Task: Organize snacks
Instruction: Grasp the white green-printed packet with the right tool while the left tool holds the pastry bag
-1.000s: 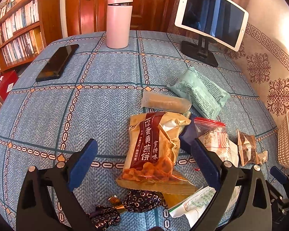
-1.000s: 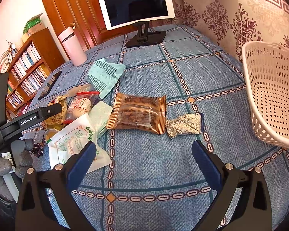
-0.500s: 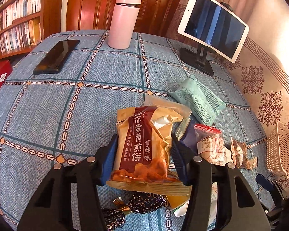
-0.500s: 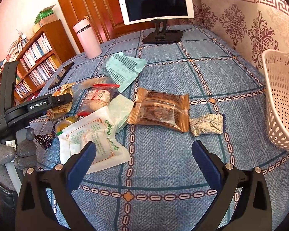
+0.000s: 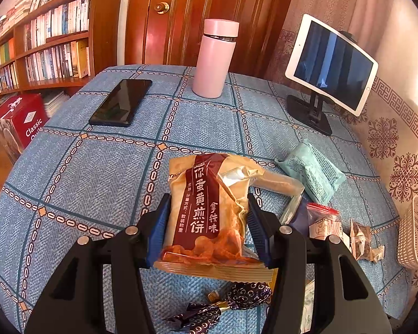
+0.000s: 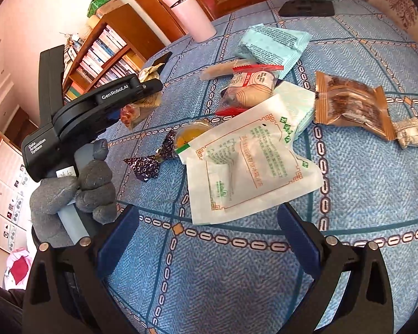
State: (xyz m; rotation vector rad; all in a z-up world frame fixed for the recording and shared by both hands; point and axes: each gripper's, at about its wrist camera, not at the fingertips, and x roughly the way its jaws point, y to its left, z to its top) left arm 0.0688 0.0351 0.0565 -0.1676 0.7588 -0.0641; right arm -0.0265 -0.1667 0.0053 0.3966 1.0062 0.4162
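Left gripper (image 5: 207, 231) clamping a snack bag (image 5: 209, 208)
Its blue pads are pinching the crinkled gold packet with a maroon printed band and orange crisps; right gripper (image 6: 209, 239) is gaping wide, empty.

1. A pink insulated bottle (image 5: 216, 59) is seen upright at the far edge of the blue patterned tablecloth (image 5: 97, 175).
2. A black phone (image 5: 121, 102) is laid flat to its left.
3. A white tablet (image 5: 331, 64) is held tilted on a black stand (image 5: 309, 114).
4. A wooden bookshelf (image 5: 53, 41) and a red box (image 5: 19, 122) are noted beside the table.
5. A wooden door (image 5: 195, 8) is seen behind.
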